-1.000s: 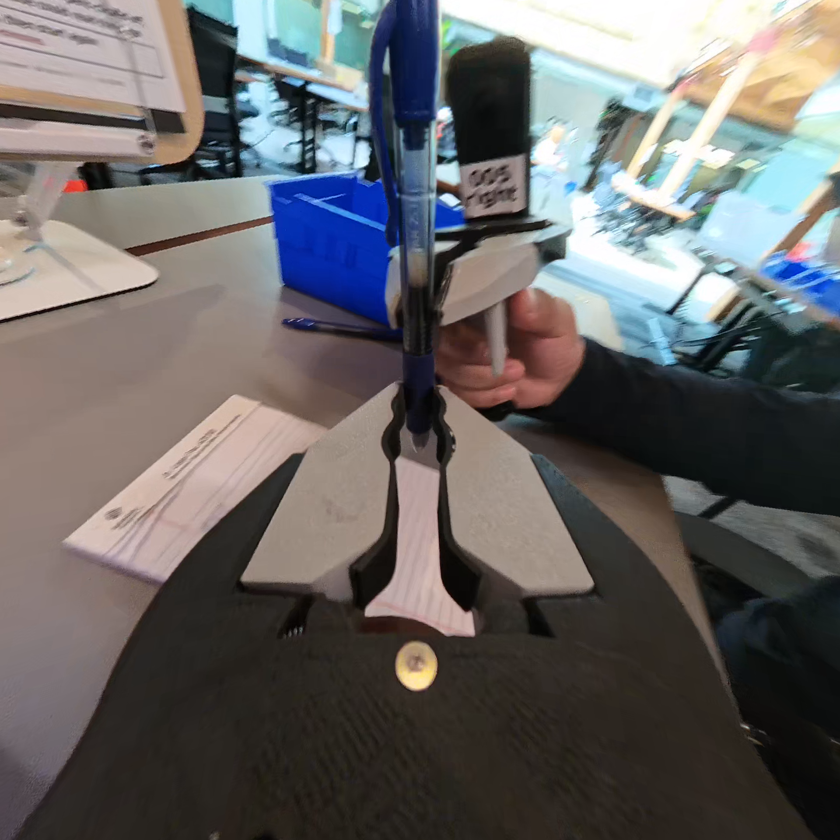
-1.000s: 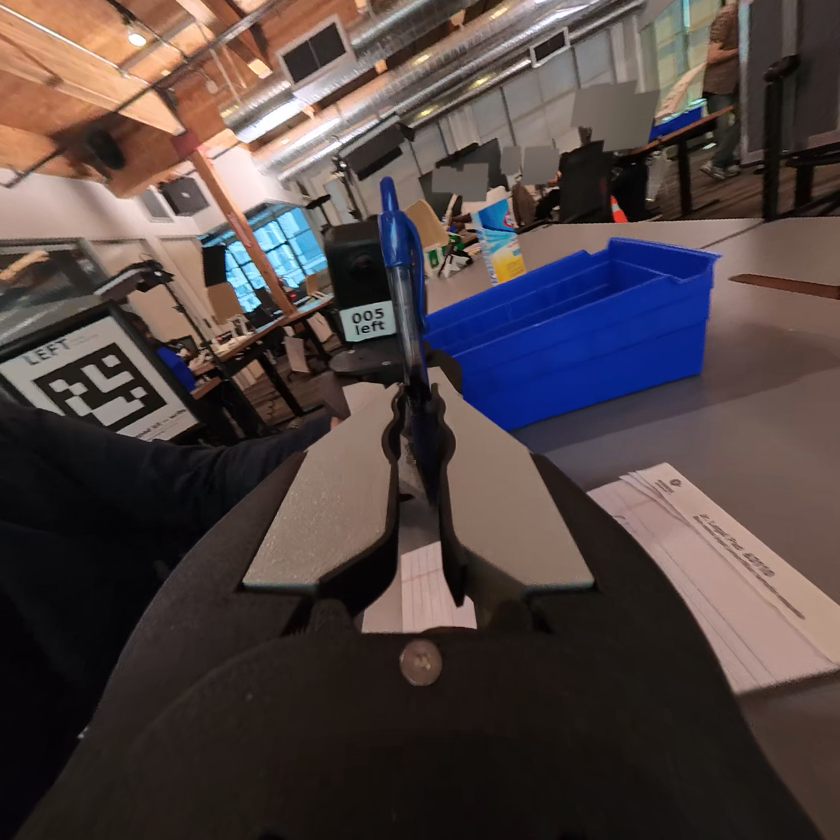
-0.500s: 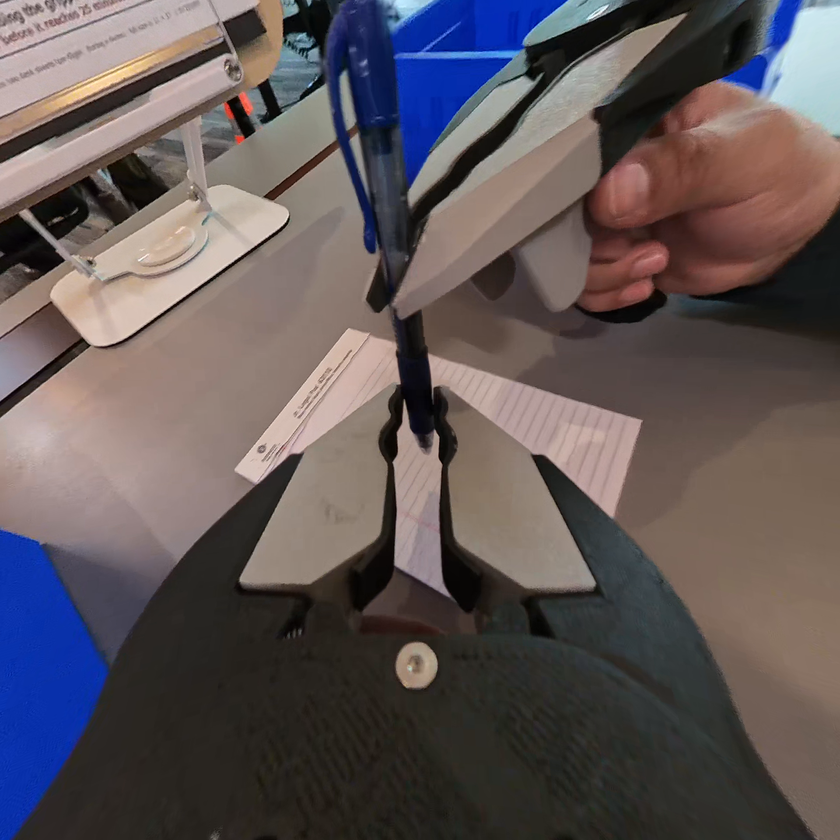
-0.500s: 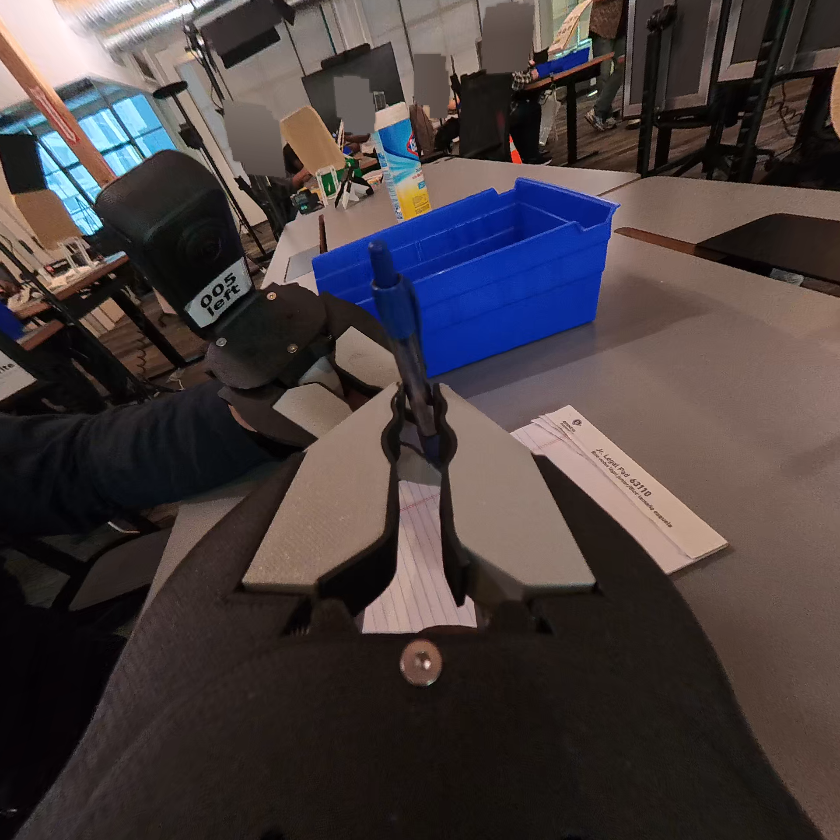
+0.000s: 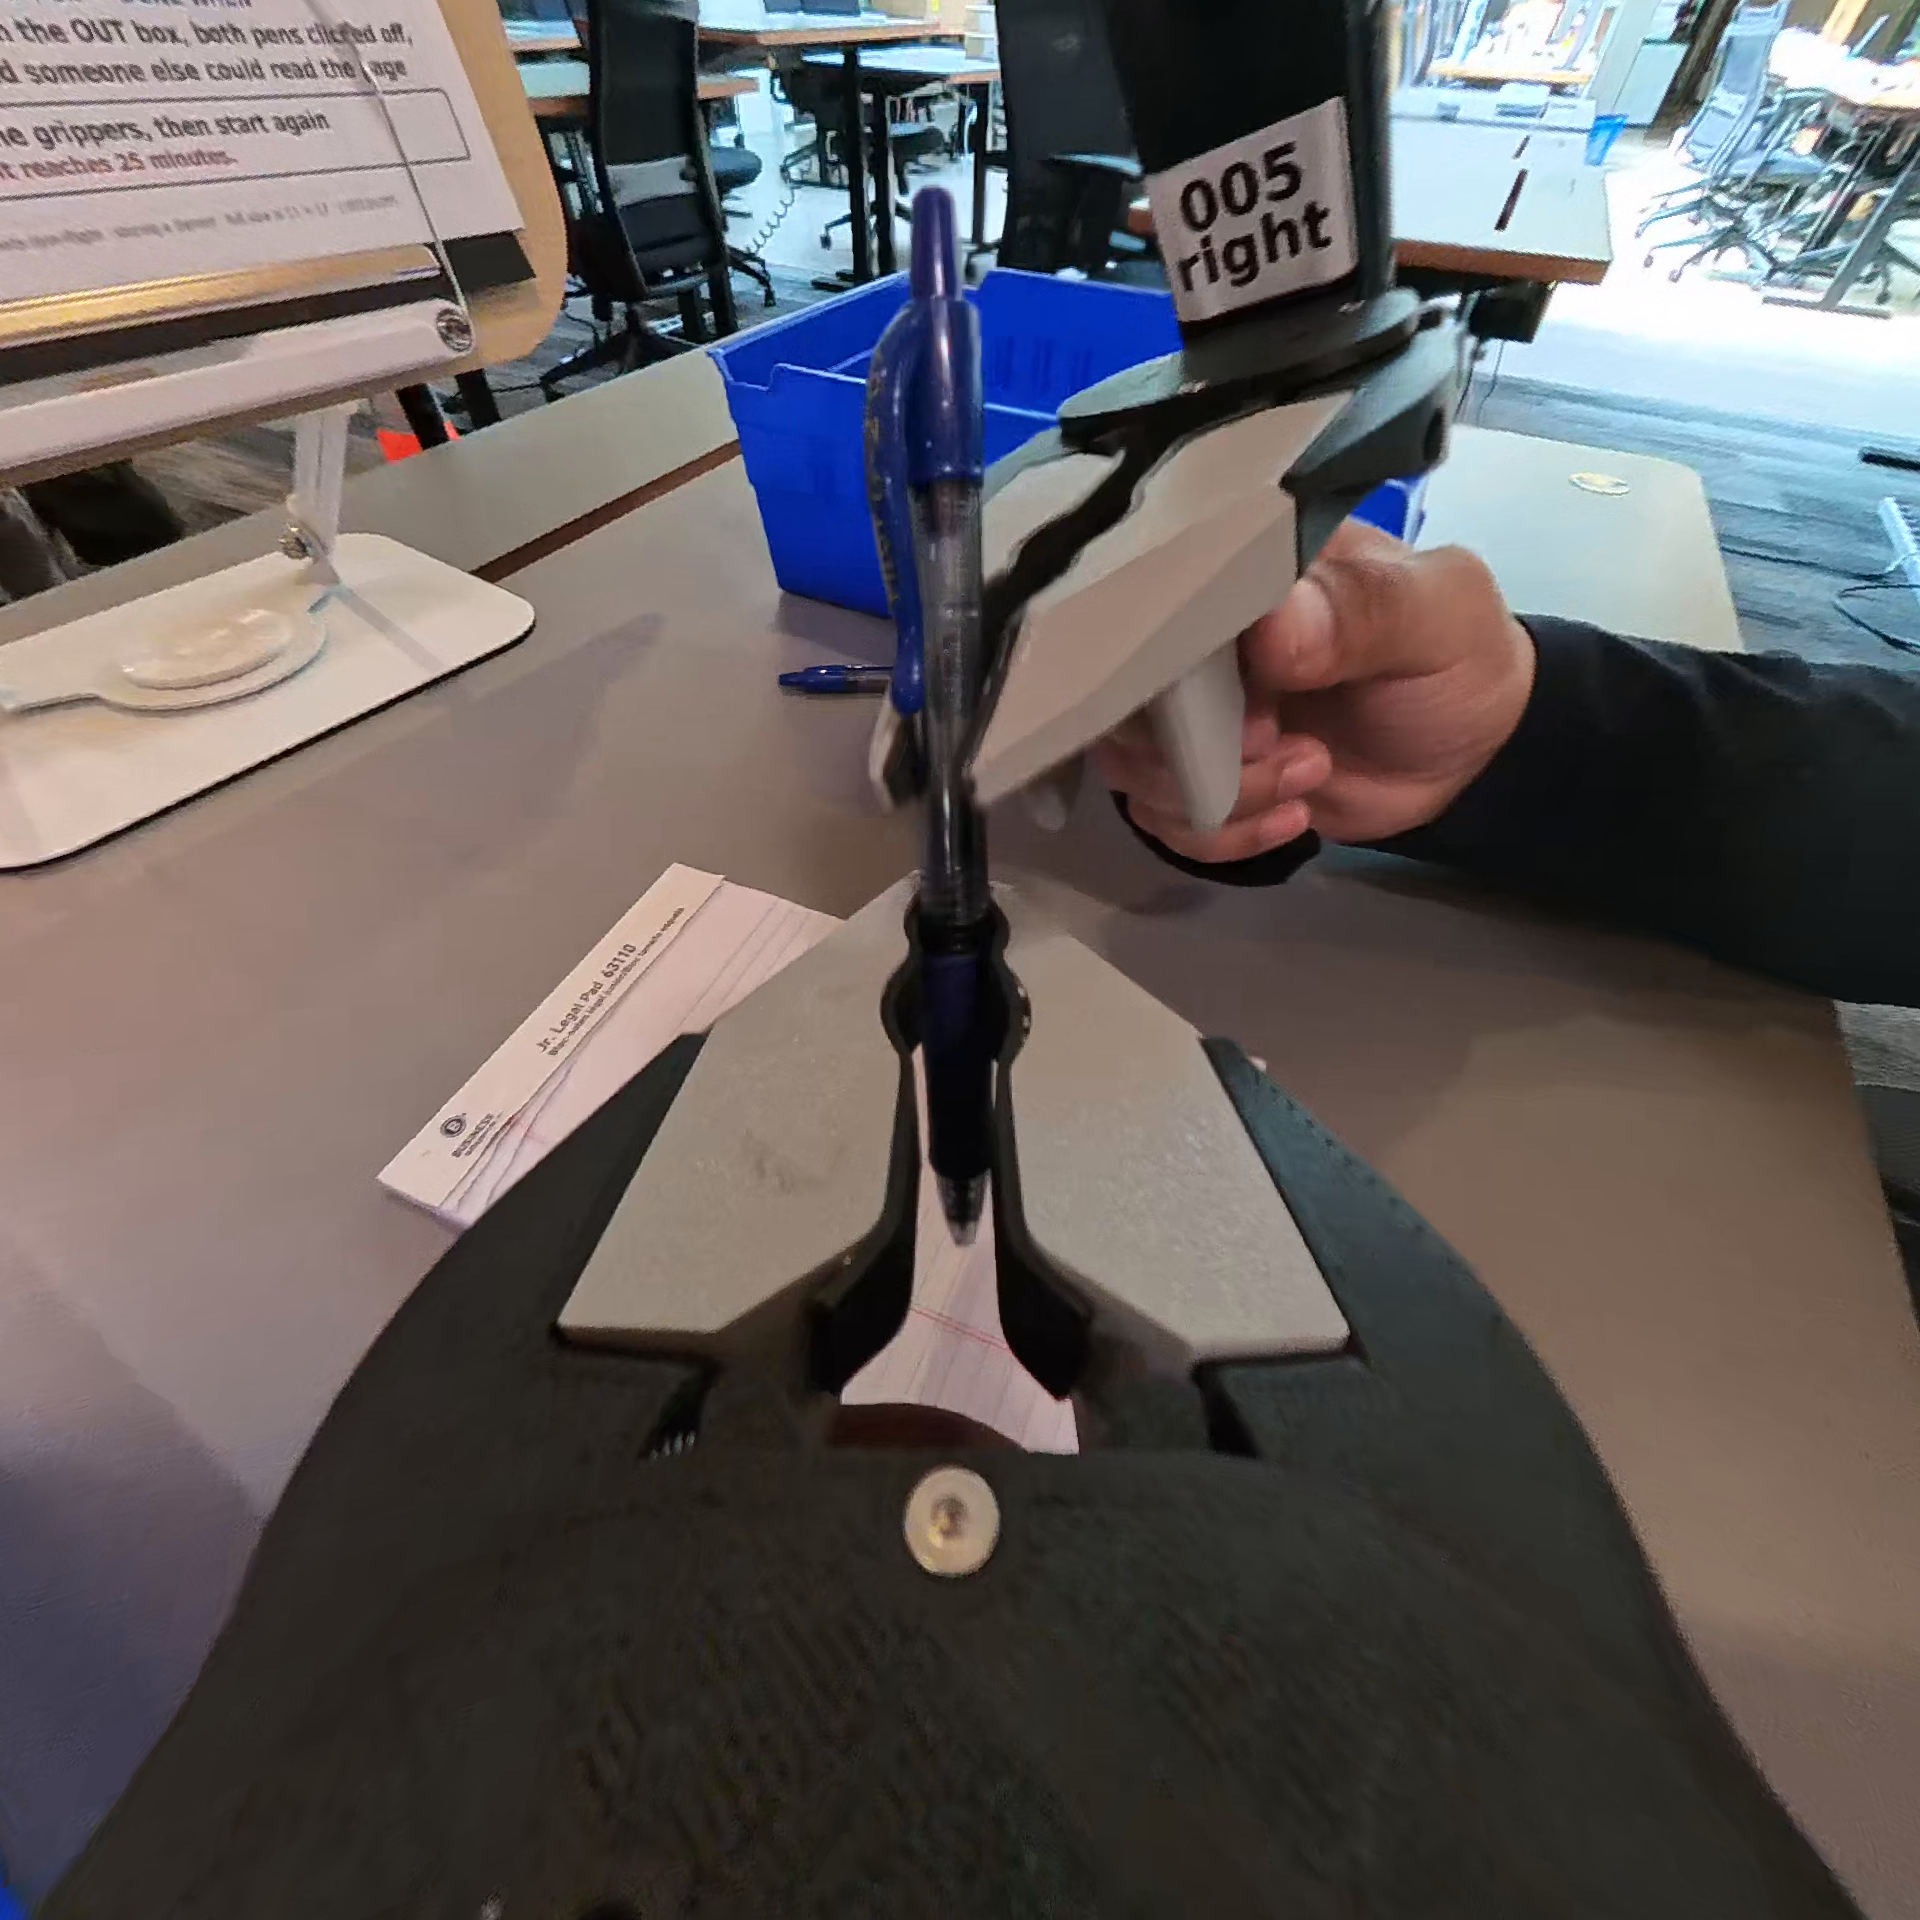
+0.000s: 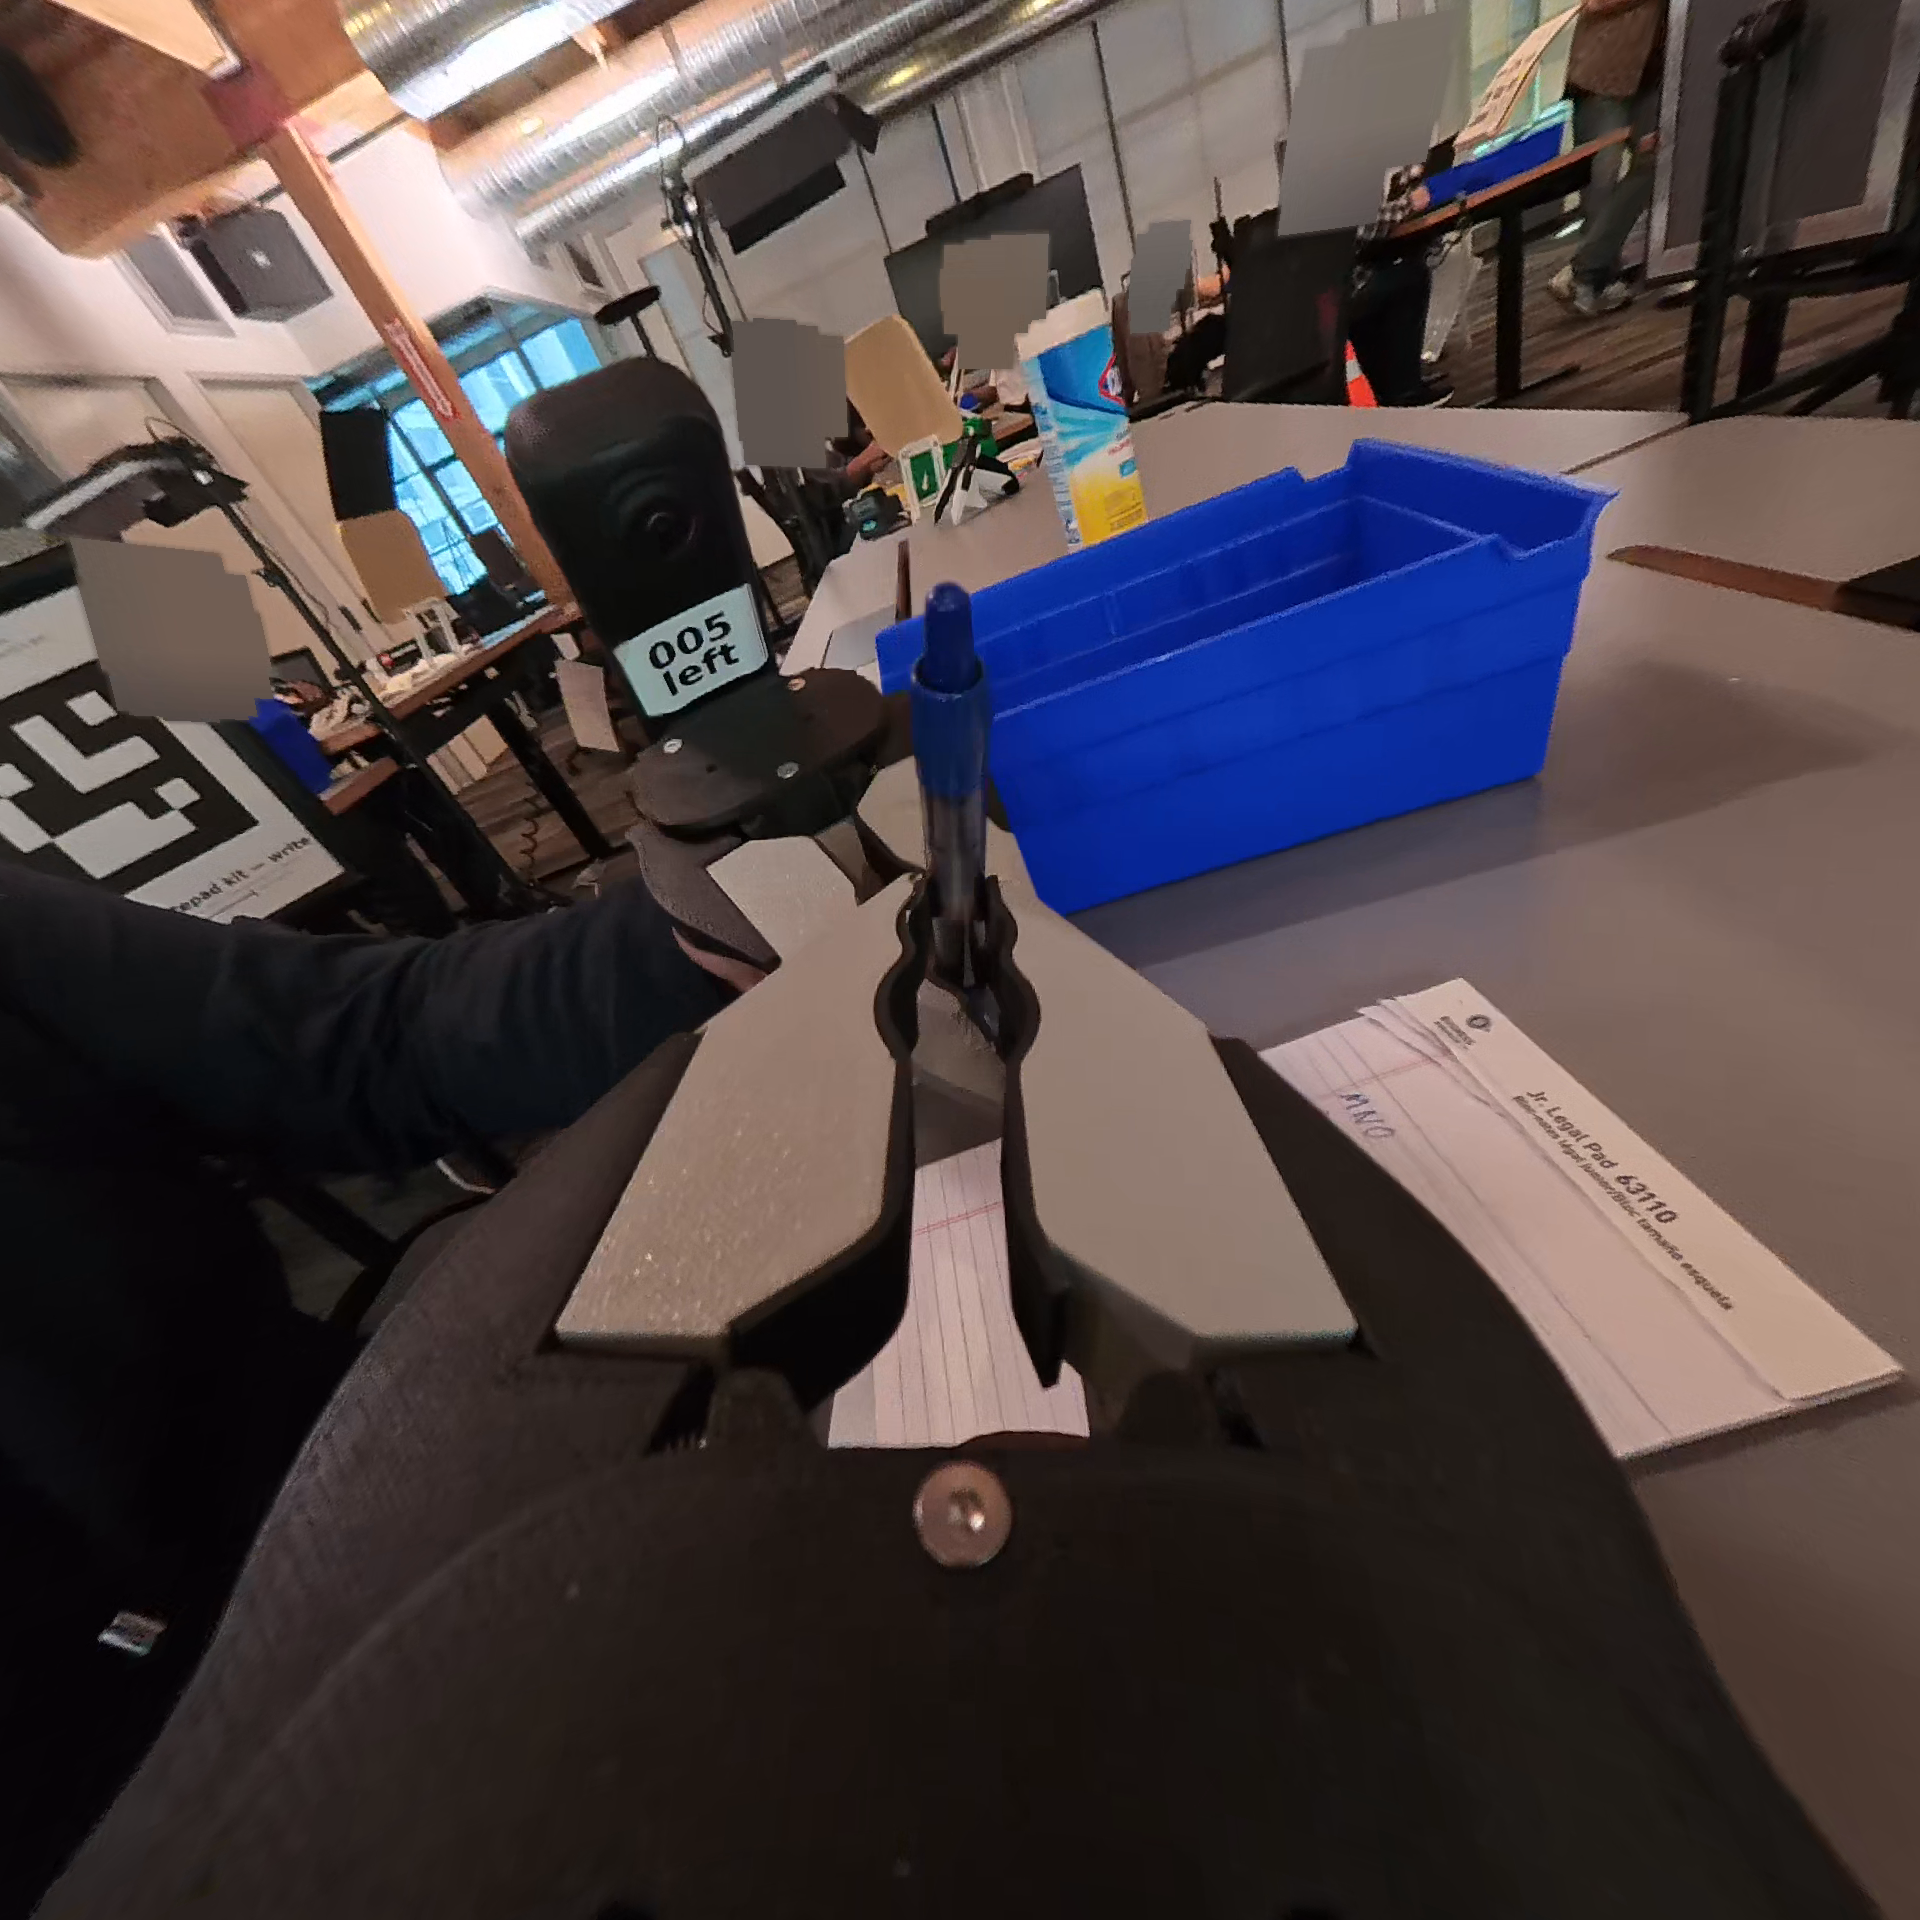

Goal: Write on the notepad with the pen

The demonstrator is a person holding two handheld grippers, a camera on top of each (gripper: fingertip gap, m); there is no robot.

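Observation:
A blue click pen [image 5: 948,644] stands nearly upright over the white lined notepad [image 5: 623,1013], held by both grippers. My left gripper [image 5: 956,940] is shut on its dark rubber grip, and the tip hangs between the fingers just above the paper. My right gripper [image 5: 935,732], held by a hand, is shut on the clear barrel higher up. In the right wrist view the pen [image 6: 951,727] rises from my right gripper [image 6: 956,935], with the left gripper [image 6: 883,868] just beyond it. The notepad [image 6: 1558,1195] lies below and to the right, with faint blue marks near its top.
A blue bin [image 5: 821,468] stands behind the pen on the grey table [image 5: 312,935]; it also shows in the right wrist view [image 6: 1299,727]. A second blue pen [image 5: 831,677] lies in front of it. A white document stand [image 5: 208,644] is at the left. A wipes canister [image 6: 1081,436] stands far back. There is about 5 cm between the tips of the two grippers.
Both views have swung and levelled. The pen now reaches deeper between my left fingers, its tip well behind the fingertips. Both grippers have kept hold of it.

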